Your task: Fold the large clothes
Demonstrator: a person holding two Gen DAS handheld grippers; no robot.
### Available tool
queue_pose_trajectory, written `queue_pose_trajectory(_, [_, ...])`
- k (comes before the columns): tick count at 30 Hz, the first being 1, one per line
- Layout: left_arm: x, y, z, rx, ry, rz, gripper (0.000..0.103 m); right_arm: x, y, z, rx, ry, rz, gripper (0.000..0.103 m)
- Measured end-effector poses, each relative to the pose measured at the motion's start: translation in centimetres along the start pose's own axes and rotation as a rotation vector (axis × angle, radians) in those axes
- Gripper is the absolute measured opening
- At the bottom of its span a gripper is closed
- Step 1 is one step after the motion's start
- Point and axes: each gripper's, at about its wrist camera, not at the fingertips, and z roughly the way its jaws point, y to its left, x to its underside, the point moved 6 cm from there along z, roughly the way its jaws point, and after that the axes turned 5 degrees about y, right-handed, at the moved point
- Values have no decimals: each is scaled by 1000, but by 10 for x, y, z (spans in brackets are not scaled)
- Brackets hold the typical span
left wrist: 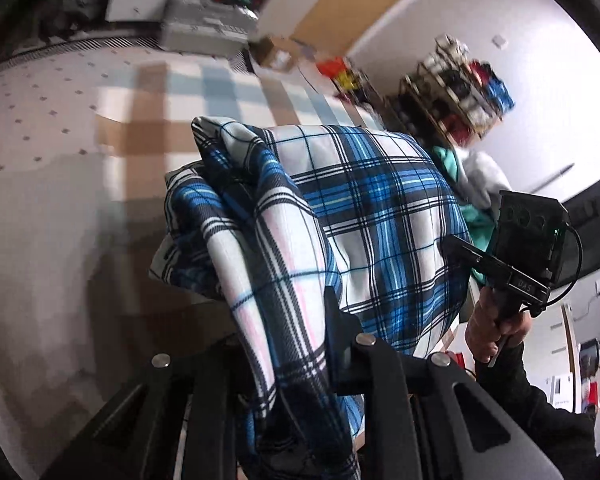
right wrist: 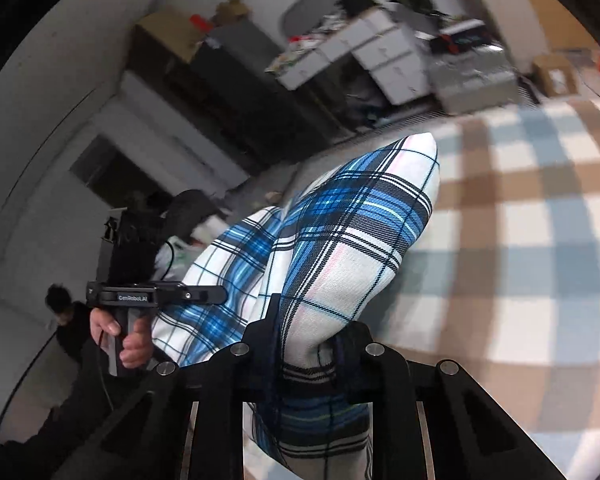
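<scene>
While much of the blue plaid garment [left wrist: 356, 216] fills both wrist views, its full outline is cut off: the lower part drops out of sight between the gripper frames, so its overall shape cannot be made out. It hangs in the air above the checked bedspread [left wrist: 204, 92], not lying on it.

From the left wrist view, the left gripper [left wrist: 300, 344] has its fingers pinched together on a bunched fold of the cloth, though one finger is buried under the fabric. The right gripper [left wrist: 460, 250] shows at the right, held in the right hand [left wrist: 490, 330], its tips pressed at the cloth's far edge; whether they clamp it is hard to see there.

In the right wrist view, the right gripper [right wrist: 306, 344] has its fingers closed on a gathered wad of the garment [right wrist: 352, 240], which rises away from it to a rounded tip over the bedspread [right wrist: 520, 220]. The left gripper [right wrist: 216, 294] reaches the cloth's side, gripped by the left hand [right wrist: 118, 338].

The long axis of the cloth runs between the two grippers. The room behind is blurred.
</scene>
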Motion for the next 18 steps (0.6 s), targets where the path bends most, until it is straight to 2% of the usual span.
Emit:
queue_pose_trajectory(6, [33, 52, -89, -107, -103, -91, 14, -29, 96, 81, -135, 62, -100, 21])
queue_pose_trajectory(11, [53, 108, -133, -244, -132, -187, 15, -30, 145, 175, -237, 119, -61, 21])
queue_pose_trajectory(13, [57, 138, -133, -294, -109, -219, 15, -20, 153, 219, -257, 152, -24, 22])
queue_pose_trajectory(15, [61, 174, -123, -292, -109, -306, 15, -5, 151, 260, -248, 190, 16, 22])
queue_pose_trajectory(18, [73, 227, -90, -313, -79, -399, 15, 30, 143, 316, -169, 259, 34, 25])
